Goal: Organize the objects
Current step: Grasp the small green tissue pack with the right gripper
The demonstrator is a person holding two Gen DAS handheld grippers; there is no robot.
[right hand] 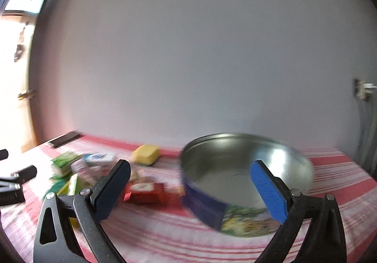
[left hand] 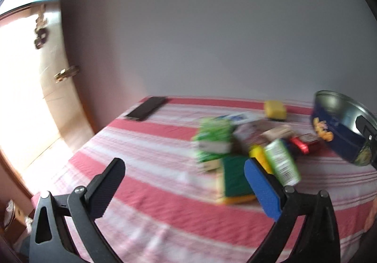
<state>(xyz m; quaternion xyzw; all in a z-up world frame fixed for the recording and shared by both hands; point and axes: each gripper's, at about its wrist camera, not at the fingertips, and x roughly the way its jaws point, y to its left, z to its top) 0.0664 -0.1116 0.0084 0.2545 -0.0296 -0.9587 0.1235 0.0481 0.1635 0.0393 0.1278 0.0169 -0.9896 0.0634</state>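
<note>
Left gripper (left hand: 185, 174) jaws spread wide, nothing held, above red-striped cloth (left hand: 146, 145); right gripper (right hand: 189, 179) likewise wide, empty, one finger (right hand: 268, 190) in front of the round blue tin (right hand: 212, 206), contact unclear; blurred heap of small packets (left hand: 235, 145) left of tin; yellow sponge (right hand: 146, 154) near wall; dark phone (left hand: 146, 108) at far edge.

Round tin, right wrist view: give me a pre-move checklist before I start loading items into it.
1. Round tin empty inside: ok.
2. Tin sitting flat on the striped cloth: cannot tell, blurred.
3. Right gripper open, nothing held: ok.
4. Left gripper open, nothing held: ok.
5. Red packet lying beside the tin, not in it: ok.
6. Sharp view for aiming: not ok, both views are blurred.
</note>
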